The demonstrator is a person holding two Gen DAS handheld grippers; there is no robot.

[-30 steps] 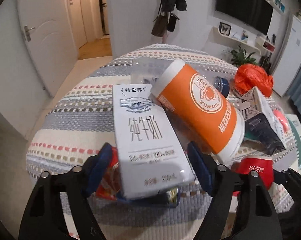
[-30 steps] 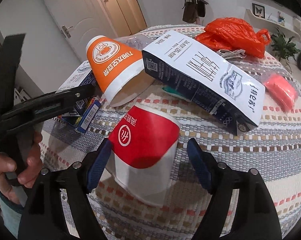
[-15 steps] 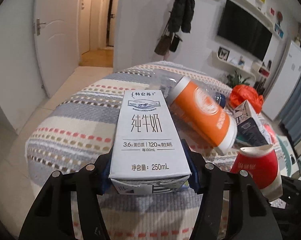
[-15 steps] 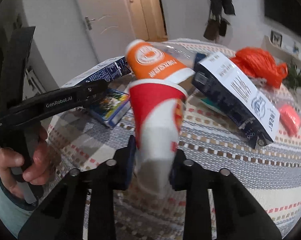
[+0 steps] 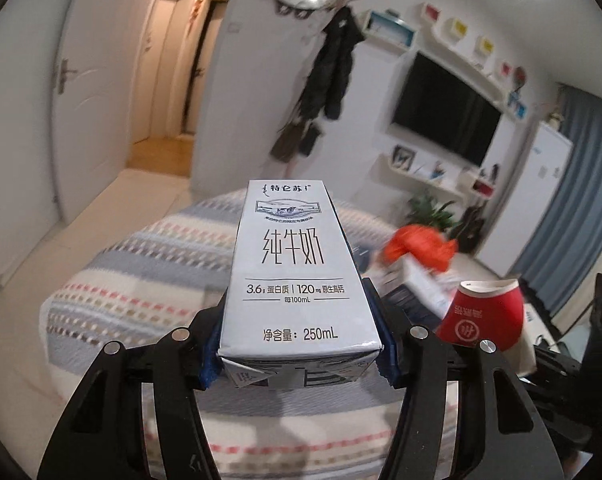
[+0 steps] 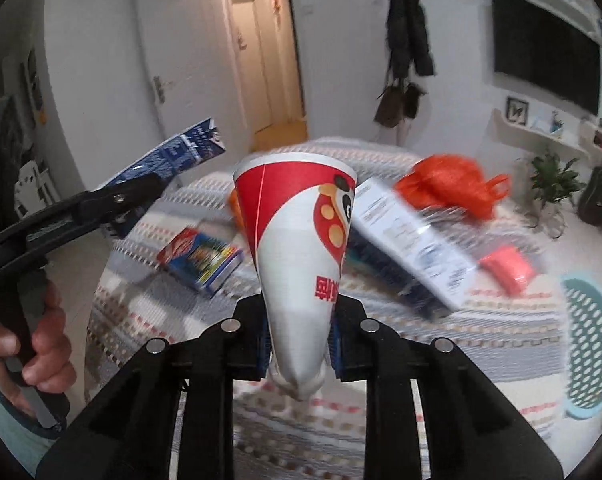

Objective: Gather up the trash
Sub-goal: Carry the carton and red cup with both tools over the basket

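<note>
My left gripper is shut on a white 250 mL milk carton and holds it above the striped table. My right gripper is shut on a squashed red and white paper cup, also lifted off the table; the cup shows at the right of the left wrist view. The left gripper with its carton shows at the left of the right wrist view.
On the table lie a second milk carton, a small colourful box, an orange cup partly hidden, an orange plastic bag and a pink packet. A teal perforated basket sits at the right edge.
Both grippers closed on their items and lifted them off the table: the left on the milk carton, the right on the red cup, now crushed at its base.
</note>
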